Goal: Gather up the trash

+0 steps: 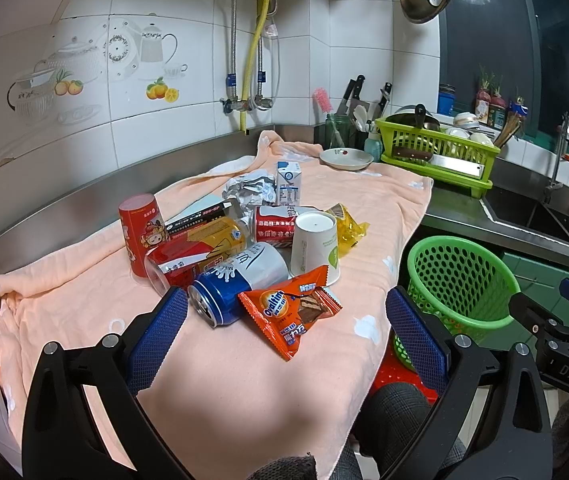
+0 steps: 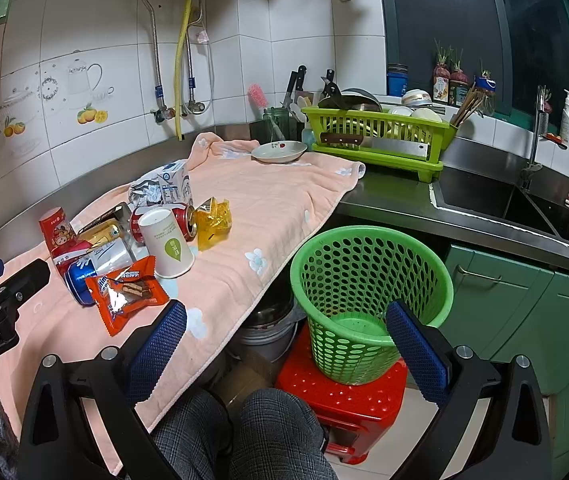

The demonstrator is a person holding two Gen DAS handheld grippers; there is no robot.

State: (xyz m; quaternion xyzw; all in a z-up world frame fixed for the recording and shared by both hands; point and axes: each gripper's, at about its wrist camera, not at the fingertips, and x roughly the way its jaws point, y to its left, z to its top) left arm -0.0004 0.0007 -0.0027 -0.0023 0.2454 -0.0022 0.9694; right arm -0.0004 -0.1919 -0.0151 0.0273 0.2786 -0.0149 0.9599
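Cans (image 1: pixel 240 280): three; cups (image 1: pixel 314 246): two; one green basket (image 2: pixel 368 292)

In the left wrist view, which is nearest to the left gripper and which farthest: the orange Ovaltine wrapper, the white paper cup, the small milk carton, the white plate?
From the left gripper, nearest first:
1. Orange Ovaltine wrapper, just ahead between the fingers.
2. White paper cup, upside down, behind the wrapper.
3. Small milk carton, upright at the back of the pile.
4. White plate, at the towel's far edge beside the dish rack.
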